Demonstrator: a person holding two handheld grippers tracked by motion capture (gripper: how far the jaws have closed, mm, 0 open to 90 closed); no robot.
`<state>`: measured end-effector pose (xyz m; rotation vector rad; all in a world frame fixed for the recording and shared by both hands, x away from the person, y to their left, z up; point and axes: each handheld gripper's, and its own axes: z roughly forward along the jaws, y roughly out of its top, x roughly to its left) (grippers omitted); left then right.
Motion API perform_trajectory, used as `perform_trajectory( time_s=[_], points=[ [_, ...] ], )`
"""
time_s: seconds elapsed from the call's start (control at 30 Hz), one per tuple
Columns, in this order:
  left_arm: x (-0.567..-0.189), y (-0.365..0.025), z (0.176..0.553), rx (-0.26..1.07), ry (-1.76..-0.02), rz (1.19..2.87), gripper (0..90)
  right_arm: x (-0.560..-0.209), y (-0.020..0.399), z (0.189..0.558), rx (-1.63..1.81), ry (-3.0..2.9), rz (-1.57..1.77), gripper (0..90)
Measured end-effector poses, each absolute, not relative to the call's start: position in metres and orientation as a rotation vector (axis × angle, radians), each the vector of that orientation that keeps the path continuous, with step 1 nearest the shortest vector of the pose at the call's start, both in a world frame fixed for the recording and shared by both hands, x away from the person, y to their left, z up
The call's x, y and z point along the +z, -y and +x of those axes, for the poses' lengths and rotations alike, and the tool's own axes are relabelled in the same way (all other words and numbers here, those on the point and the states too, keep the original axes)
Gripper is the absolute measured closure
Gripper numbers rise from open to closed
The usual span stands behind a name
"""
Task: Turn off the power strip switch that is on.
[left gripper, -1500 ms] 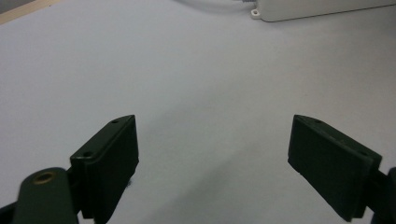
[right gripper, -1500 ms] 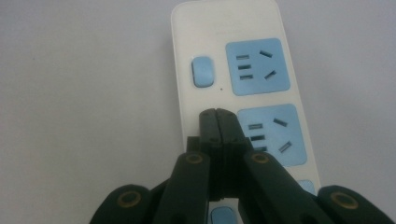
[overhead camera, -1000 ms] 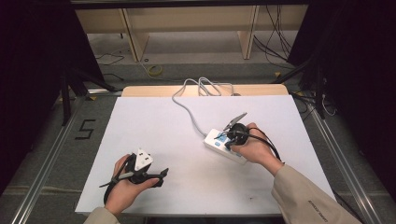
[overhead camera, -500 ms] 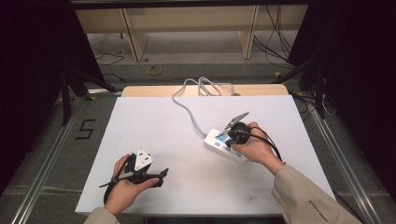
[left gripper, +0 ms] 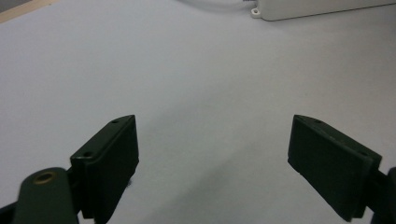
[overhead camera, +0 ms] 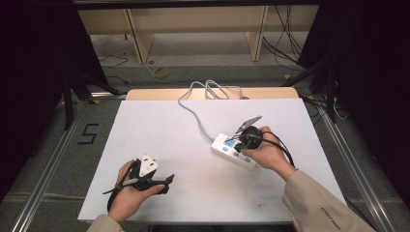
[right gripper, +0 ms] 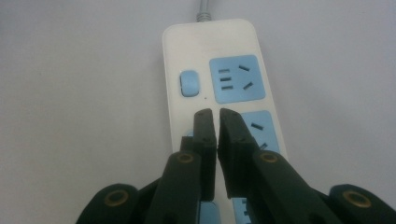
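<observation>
Well, hovering over power strip (right gripper: 187, 51) at 3 o'clock with right gripper (right gripper: 215, 112) just cracking open, empty; left gripper (left gripper: 213, 120) gaping, idle. Next, probably pressing switch (right gripper: 189, 83) squarely.

A white tabletop (overhead camera: 159, 140) lies under everything, with a strip of bare wood (overhead camera: 164, 94) showing along its far edge. Beyond that edge stands a light wooden shelf frame (overhead camera: 138, 38) on a grey floor. A yellowish cable loop (overhead camera: 161, 73) lies on the floor near the frame, and dark cables (overhead camera: 283, 34) hang at the right. Left of the tabletop, a black figure five (overhead camera: 88, 134) is marked on the floor beside a metal rail (overhead camera: 46, 169).
</observation>
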<state>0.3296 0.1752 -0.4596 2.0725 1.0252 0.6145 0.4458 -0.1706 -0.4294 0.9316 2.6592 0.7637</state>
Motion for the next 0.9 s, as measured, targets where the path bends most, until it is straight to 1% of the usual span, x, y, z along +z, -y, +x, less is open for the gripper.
perform_trajectory(
  time_s=[0.43,0.9],
  points=[
    [-0.460,-0.175,0.330,0.611,-1.030,2.075,16.0,-0.427,0.179,0.443,0.827,-2.636,0.940,74.1],
    [-0.460,-0.175,0.329,0.612,-1.039,2.072,16.0,-0.421,0.189,0.436,0.863,-2.614,0.957,66.0]
  ],
)
